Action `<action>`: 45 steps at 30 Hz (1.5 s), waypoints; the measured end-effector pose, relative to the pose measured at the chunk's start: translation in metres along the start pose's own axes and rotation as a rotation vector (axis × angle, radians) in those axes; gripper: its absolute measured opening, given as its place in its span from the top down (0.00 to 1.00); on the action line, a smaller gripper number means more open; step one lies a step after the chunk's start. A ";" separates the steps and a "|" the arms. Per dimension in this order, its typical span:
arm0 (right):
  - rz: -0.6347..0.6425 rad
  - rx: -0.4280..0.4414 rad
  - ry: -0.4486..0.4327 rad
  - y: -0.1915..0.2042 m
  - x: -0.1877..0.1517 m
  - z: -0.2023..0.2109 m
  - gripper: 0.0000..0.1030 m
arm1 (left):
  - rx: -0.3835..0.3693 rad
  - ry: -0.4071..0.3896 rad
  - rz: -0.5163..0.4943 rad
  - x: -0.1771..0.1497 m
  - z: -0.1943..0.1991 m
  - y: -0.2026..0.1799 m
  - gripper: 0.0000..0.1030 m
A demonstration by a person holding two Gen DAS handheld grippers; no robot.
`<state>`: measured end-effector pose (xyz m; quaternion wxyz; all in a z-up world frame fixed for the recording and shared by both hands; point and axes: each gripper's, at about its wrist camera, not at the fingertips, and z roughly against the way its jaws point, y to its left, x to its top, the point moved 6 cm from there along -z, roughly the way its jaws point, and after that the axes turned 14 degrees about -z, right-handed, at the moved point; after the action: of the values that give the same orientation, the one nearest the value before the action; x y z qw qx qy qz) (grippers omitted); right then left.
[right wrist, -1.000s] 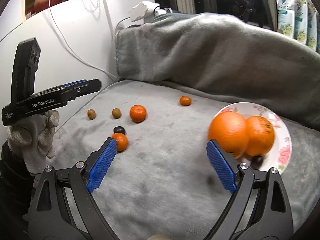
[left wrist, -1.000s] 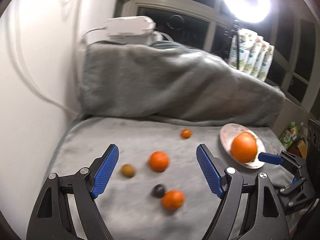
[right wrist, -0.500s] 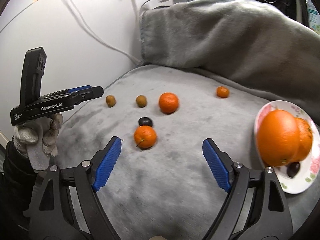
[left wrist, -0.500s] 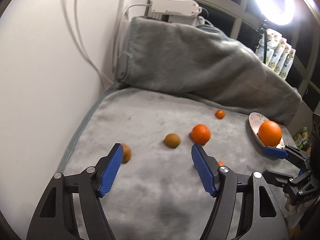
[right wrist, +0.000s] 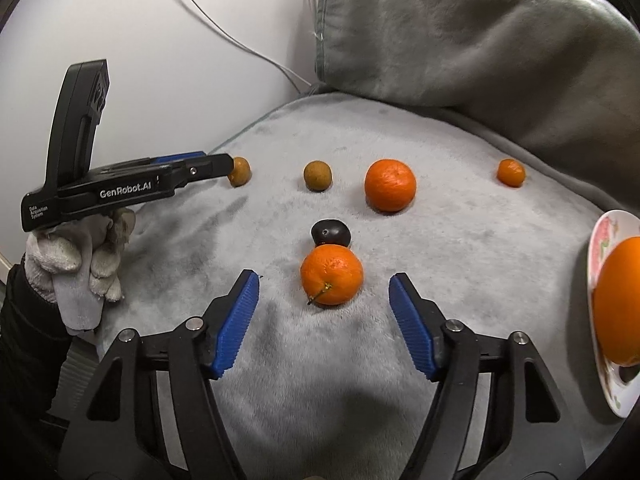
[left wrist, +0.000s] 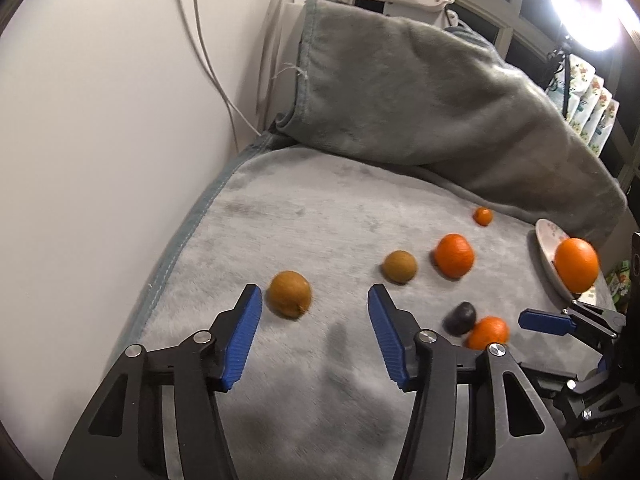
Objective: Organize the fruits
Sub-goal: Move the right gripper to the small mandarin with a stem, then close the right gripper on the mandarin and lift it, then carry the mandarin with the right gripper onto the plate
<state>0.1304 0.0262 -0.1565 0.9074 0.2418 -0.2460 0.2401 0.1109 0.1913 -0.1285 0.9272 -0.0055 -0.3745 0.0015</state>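
My left gripper (left wrist: 314, 292) hangs low over the grey blanket, its jaws closing. A brown round fruit (left wrist: 289, 294) lies just ahead of the tips, near the left pad and untouched. In the right wrist view that fruit (right wrist: 240, 172) sits at the left gripper's (right wrist: 222, 164) tip. My right gripper (right wrist: 324, 278) is also closing, and a stemmed tangerine (right wrist: 332, 275) lies between its tips with gaps on both sides. A dark plum (right wrist: 331, 233) touches that tangerine behind. Farther back lie another brown fruit (right wrist: 317, 175), a larger tangerine (right wrist: 390, 185) and a tiny one (right wrist: 511, 173).
A floral plate (right wrist: 600, 248) at the right edge holds a big orange (right wrist: 618, 300). A gloved hand (right wrist: 80, 256) grips the left tool. A heaped grey blanket (left wrist: 420, 92) rises at the back, a white wall with cables (left wrist: 208, 60) on the left, a ring light (left wrist: 588, 4) top right.
Both grippers have come down and forward toward the fruit, and both pairs of jaws have narrowed. The left view swung left onto the brown fruit; the right now frames the stemmed tangerine.
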 end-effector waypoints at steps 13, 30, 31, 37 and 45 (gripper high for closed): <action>-0.015 -0.018 0.036 -0.002 0.010 -0.029 0.49 | -0.003 0.076 0.005 -0.002 -0.029 0.011 0.61; -0.017 -0.015 0.035 -0.003 0.006 -0.033 0.62 | 0.012 0.076 0.002 -0.004 -0.033 0.009 0.75; -0.018 -0.013 0.032 -0.003 0.006 -0.031 0.62 | 0.013 0.072 0.000 -0.003 -0.031 0.007 0.75; -0.031 -0.002 0.008 -0.007 0.004 -0.015 0.62 | 0.009 0.039 -0.004 0.002 -0.016 0.002 0.76; -0.086 0.000 -0.043 -0.025 -0.002 0.018 0.62 | -0.032 -0.009 -0.018 0.005 0.005 -0.022 0.76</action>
<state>0.1368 -0.0039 -0.1527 0.9114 0.2573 -0.2548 0.1956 0.1113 0.1691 -0.1211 0.9254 -0.0171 -0.3784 -0.0127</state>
